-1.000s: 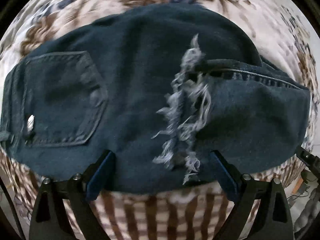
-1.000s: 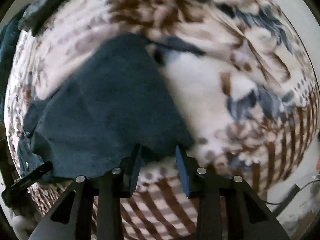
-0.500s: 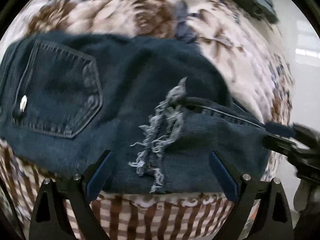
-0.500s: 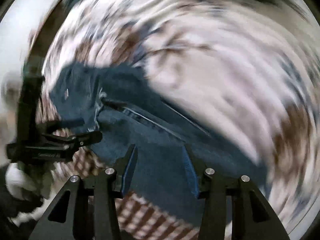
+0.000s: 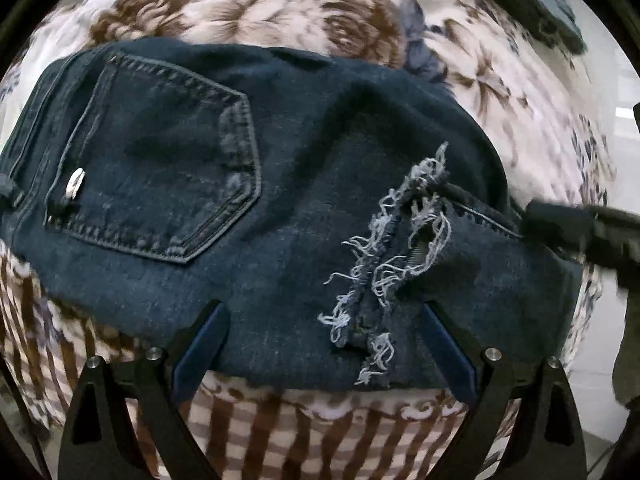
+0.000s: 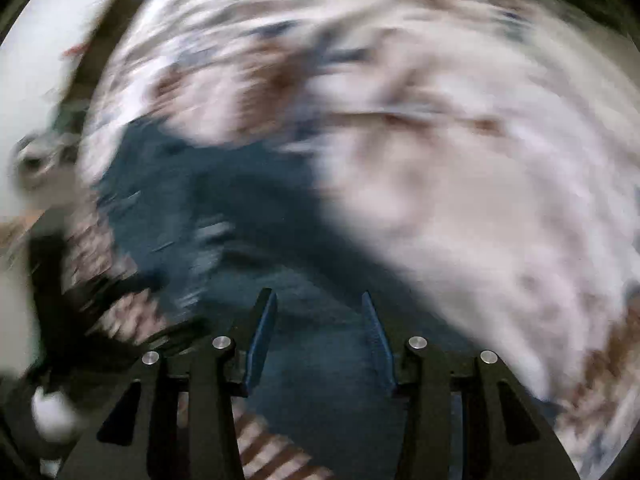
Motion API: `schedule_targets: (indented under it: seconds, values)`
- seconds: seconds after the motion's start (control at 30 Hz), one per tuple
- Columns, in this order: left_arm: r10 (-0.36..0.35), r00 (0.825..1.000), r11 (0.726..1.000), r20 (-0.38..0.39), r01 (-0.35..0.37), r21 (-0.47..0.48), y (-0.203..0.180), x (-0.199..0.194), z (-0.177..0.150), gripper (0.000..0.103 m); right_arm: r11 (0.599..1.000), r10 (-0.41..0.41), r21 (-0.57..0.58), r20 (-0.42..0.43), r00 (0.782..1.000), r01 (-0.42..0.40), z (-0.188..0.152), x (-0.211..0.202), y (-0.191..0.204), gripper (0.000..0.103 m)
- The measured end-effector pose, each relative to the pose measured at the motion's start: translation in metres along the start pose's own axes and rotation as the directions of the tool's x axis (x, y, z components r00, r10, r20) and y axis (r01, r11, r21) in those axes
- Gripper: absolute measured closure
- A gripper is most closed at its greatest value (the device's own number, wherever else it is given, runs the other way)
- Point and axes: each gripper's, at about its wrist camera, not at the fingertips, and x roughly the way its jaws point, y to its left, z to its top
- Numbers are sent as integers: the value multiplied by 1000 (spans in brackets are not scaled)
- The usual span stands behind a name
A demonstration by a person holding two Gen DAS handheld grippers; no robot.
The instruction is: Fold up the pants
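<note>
Floral blanket [image 5: 248, 4] carries folded jeans [image 5: 304, 200] mid-frame; left gripper [image 5: 324, 344] spread wide above them, right gripper [image 6: 318, 344] apparently released, blurred.

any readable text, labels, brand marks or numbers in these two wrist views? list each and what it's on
None readable.
Jeans: no words show; the back pocket carries only stitching and a small metal rivet, with no marking that can be made out.
Floral blanket: pattern only, no lettering.
Right wrist view: heavily motion-blurred, so nothing there could be read in any case.
</note>
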Motion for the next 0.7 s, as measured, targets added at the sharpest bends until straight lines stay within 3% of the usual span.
schedule_targets:
  seconds: [0.07, 0.1, 0.13, 0.2, 0.27, 0.37, 0.43, 0.47, 0.53, 0.6, 0.7]
  values:
    - [7, 1000, 1000, -4, -7, -7, 7, 1, -1, 7, 996, 64, -64, -82, 995, -69, 3, 19, 19, 56]
    - [10, 1000, 1000, -8, -10, -7, 12, 1, -3, 7, 994, 73, -77, -127, 989, -84, 6, 32, 25, 64]
    - [13, 1000, 1000, -10, -13, -2, 11, 3, -4, 7, 994, 22, -99, -138, 990, -36, 7, 41, 29, 77]
    - [22, 1000, 1000, -9, -21, 9, 8, 8, -3, 7, 993, -94, -84, -132, 987, 84, 19, 59, 24, 91]
    - [10, 1000, 1000, 7, -10, 12, 3, 9, -3, 6, 998, -67, -5, -114, 991, 67, 26, 57, 16, 91]
    - [-98, 991, 994, 93, 101, -30, 16, -13, -12, 6, 998, -62, 23, -51, 997, 63, 23, 34, 16, 77]
    - [-169, 976, 982, 138, 179, -64, 33, -31, -20, 6, 993, -83, 83, -1, 997, 82, 9, 11, 12, 25]
    - [-190, 971, 976, 143, 203, -80, 41, -36, -22, 6, 987, -110, 124, 31, 993, 105, -1, 0, 10, 16]
    - [-208, 963, 962, 170, 233, -144, 67, -47, -28, 6, 962, -194, 211, 89, 977, 172, -26, -20, 6, 14]
    - [-215, 946, 929, 242, 275, -249, 106, -59, -32, 6, 929, -266, 289, 93, 959, 230, -48, -31, 7, 14]
    - [-227, 899, 835, 374, 377, -401, 163, -68, -37, 2, 901, -250, 389, 103, 963, 192, -80, -29, 14, 14]
